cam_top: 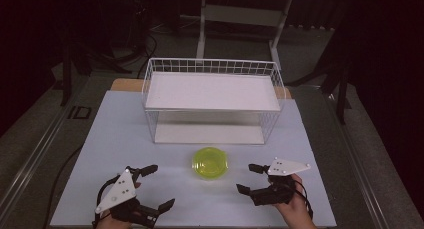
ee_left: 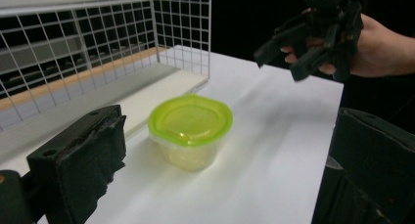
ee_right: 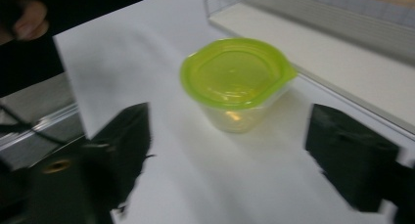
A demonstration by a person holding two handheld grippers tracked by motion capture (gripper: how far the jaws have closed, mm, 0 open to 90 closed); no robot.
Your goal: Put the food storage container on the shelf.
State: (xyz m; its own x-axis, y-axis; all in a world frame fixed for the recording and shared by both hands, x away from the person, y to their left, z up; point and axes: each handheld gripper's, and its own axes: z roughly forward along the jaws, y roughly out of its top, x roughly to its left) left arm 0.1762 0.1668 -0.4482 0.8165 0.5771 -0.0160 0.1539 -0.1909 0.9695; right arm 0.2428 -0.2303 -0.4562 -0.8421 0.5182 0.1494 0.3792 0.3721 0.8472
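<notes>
A small clear tub with a lime-green lid [cam_top: 210, 162] stands upright on the white board, just in front of the wire rack. My left gripper [cam_top: 159, 186] rests at the near left with its jaws wide apart and nothing between them. My right gripper [cam_top: 246, 178] hovers at the near right, open and pointing left toward the tub. In the left gripper view the tub [ee_left: 190, 123] sits ahead between the black pads [ee_left: 83, 155], well clear of them, and the right gripper [ee_left: 279, 65] hangs beyond it. In the right gripper view the tub [ee_right: 235, 77] stands ahead of the spread pads [ee_right: 352, 145], untouched.
A white wire rack [cam_top: 212, 69] with a flat white shelf stands at the back of the white board [cam_top: 120, 134]. The board's edges drop to a grey floor with cables at the left. Bare board lies on both sides of the tub.
</notes>
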